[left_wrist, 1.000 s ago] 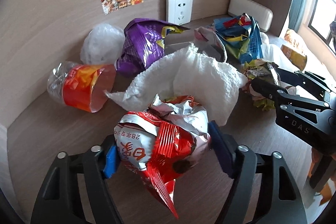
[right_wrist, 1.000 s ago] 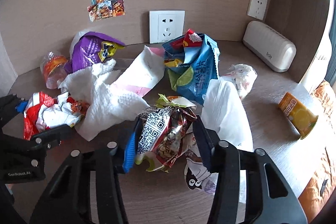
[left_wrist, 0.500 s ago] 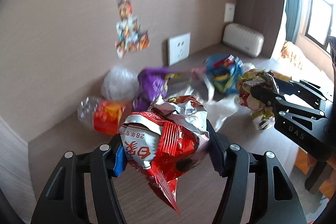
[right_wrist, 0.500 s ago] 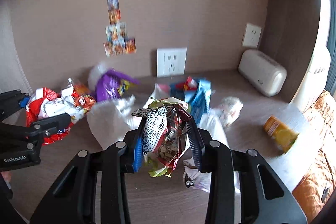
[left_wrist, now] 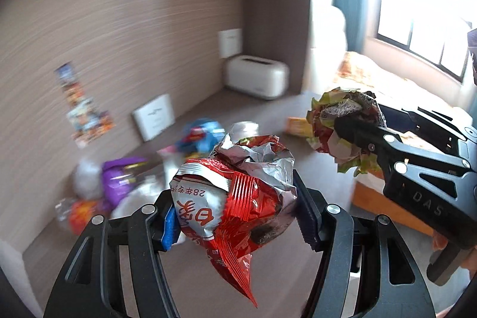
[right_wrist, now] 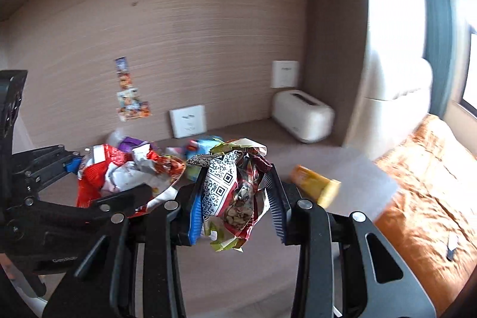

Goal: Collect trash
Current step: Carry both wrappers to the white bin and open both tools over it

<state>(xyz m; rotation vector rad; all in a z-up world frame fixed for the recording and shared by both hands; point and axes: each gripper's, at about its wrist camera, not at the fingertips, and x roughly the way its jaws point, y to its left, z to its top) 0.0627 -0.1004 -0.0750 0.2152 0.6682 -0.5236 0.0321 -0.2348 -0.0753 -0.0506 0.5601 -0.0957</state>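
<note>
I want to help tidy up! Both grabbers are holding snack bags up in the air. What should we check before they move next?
1. Left gripper squeezing the red wrapper: ok.
2. Right gripper squeezing the QR-code wrapper: ok.
3. Both wrappers lifted off the desk: ok.
4. Grippers not bumping each other: ok.
5. Trash bin in sight: not ok, none visible.
6. Desk finished: not ok, purple bag and more remain.

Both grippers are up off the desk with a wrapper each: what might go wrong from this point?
1. The red snack wrapper is bulky and crumpled in the left gripper; its loose tail hangs below the pads and may snag or slip.
2. The QR-code wrapper in the right gripper hangs low too.
3. The two grippers are close together and may collide.
</note>
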